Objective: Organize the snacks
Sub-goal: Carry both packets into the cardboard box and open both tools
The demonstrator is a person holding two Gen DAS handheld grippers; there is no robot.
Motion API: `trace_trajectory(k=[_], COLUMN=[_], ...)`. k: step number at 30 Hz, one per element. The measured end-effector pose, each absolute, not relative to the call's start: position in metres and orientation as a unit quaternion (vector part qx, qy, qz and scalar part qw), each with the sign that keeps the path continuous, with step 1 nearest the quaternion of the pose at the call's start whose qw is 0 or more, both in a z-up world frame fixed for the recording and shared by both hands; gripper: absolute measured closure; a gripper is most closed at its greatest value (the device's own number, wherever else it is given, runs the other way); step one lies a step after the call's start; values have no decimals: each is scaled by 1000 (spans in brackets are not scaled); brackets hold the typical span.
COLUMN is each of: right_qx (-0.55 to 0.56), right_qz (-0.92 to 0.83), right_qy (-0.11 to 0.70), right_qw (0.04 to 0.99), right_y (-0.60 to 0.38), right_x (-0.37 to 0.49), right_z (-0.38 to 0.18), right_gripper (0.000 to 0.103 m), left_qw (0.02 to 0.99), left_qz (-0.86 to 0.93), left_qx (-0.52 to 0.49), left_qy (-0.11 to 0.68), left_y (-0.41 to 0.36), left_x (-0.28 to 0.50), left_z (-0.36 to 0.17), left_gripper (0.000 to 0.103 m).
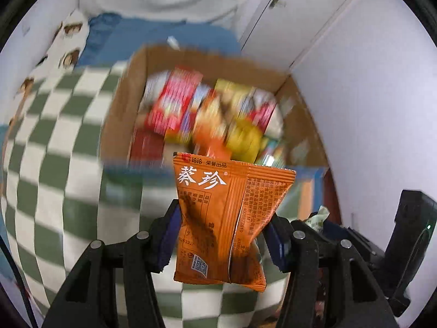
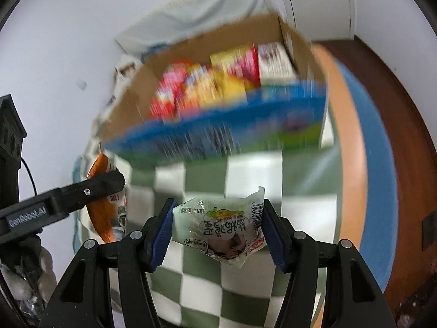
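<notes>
Item one: left gripper [image 1: 222,235], blue-padded jaws pinched in on an orange snack packet [image 1: 221,218], which stands upright between them with white characters across its top and a small code square near its lower seam; the packet's waist is squeezed where the pads press it. Item two: right gripper [image 2: 218,232], jaws closed on a pale green-and-white snack packet [image 2: 222,228], crumpled, its print upside down from this side and a barcode along its right edge. Item three: cardboard box [image 1: 124,109], open-topped, with a blue printed front, resting on a green-and-white checked cloth [image 1: 54,150] beyond both grippers and holding a jumble of red, yellow and orange snack packs [image 1: 207,112] (too blurred to read). Both held packets hang in the air short of the box, apart from it. White wall and cabinet door behind.
</notes>
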State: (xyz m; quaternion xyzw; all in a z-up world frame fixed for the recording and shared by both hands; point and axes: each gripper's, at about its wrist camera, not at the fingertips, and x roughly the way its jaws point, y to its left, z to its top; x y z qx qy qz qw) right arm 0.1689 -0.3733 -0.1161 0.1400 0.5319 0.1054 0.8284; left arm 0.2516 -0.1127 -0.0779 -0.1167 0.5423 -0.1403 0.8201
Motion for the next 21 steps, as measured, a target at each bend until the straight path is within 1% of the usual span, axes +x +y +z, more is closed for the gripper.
trace_trajectory(k=[2, 5, 8, 12, 16, 18, 19, 20, 21], right_qx=[143, 132, 108, 86, 78, 75, 77, 77, 75], right_qz=[108, 105, 92, 77, 64, 61, 59, 56, 53], right_qy=[506, 476, 463, 482, 516, 531, 540, 546, 554], right_qw=[844, 863, 875, 869, 851, 842, 836, 832, 827], right_y=[-377, -380, -383, -388, -385, -384, -384, -384, -382], right_x=[186, 217, 255, 302, 335, 343, 347, 352, 354], right_z=[-90, -61, -48, -54, -77, -89, -97, -102, -109], right_gripper=[40, 40, 40, 40, 40, 39, 38, 35, 31], left_qw=[829, 831, 821, 794, 762, 756, 752, 750, 749], left_qz=[-140, -128, -107, -85, -70, -67, -66, -66, -67], left_qx=[-108, -93, -81, -72, -74, -72, -69, -68, -67], left_qy=[530, 533, 554, 598, 639, 647, 653, 655, 656], left_y=[-111, -112, -110, -105, -103, -105, -107, -108, -109], left_x=[271, 306, 341, 371, 386, 389, 390, 391, 392], left_z=[-60, -56, -71, -105, -143, -155, -160, -164, -167], left_gripper=[49, 49, 49, 49, 48, 47, 46, 42, 29])
